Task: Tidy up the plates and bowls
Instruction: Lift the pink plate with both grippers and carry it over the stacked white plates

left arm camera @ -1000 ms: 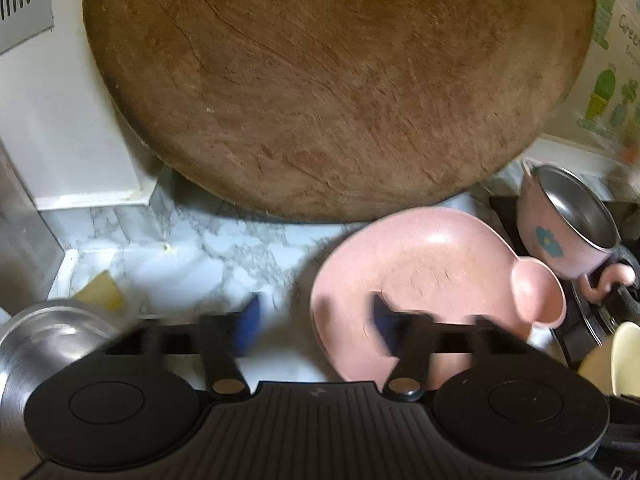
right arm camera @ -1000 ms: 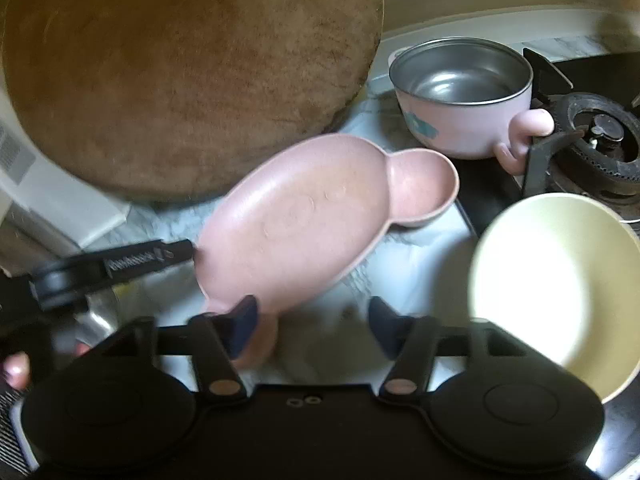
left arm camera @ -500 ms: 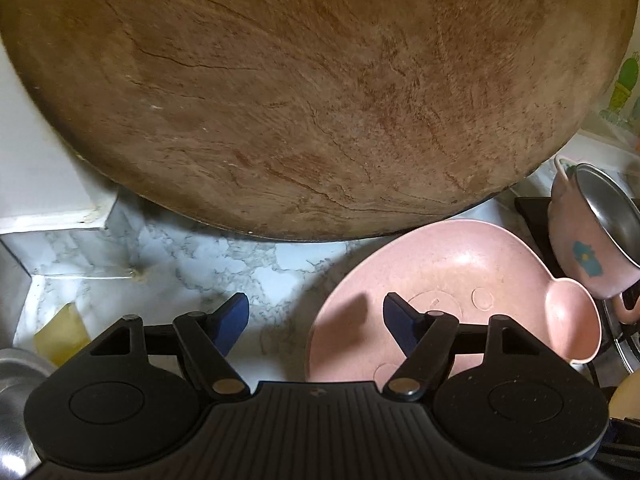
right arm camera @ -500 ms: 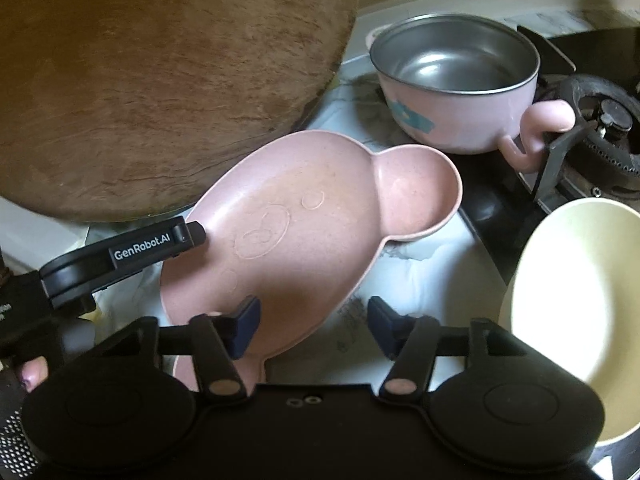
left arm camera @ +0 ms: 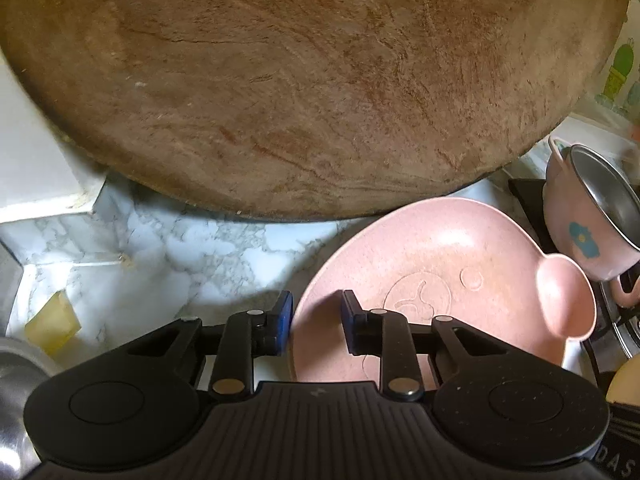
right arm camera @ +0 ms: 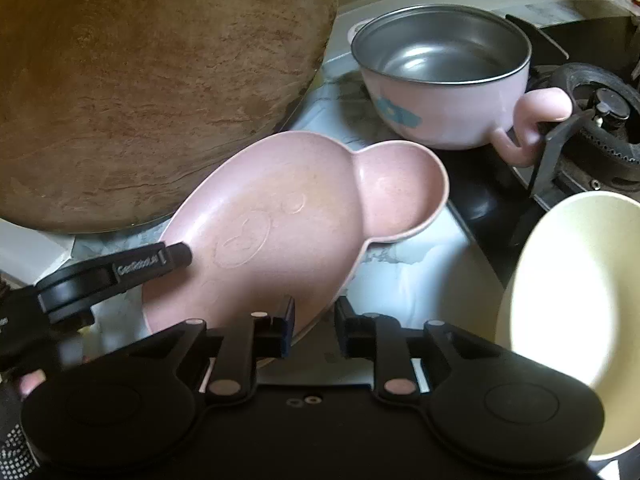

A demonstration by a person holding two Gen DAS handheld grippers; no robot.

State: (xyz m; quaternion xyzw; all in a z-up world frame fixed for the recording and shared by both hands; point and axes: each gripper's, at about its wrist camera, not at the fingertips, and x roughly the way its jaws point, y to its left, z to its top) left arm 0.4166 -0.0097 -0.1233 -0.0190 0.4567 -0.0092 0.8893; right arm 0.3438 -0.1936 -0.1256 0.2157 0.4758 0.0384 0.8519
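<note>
Two grippers meet on the pink bear-shaped plate (right arm camera: 280,224), which lies on the marble counter (left arm camera: 160,256) just in front of the round wooden board (left arm camera: 300,92). The left gripper (left arm camera: 316,320) has just been closing; its jaws straddle the plate's left rim, though whether the pads press it I cannot tell. The right gripper (right arm camera: 315,326) has likewise been closing, its jaws either side of the plate's near edge, contact unclear. Beside the stove burner (right arm camera: 600,104) stands a pink steel-lined cup (right arm camera: 444,80); a cream bowl (right arm camera: 576,304) sits at right.
</note>
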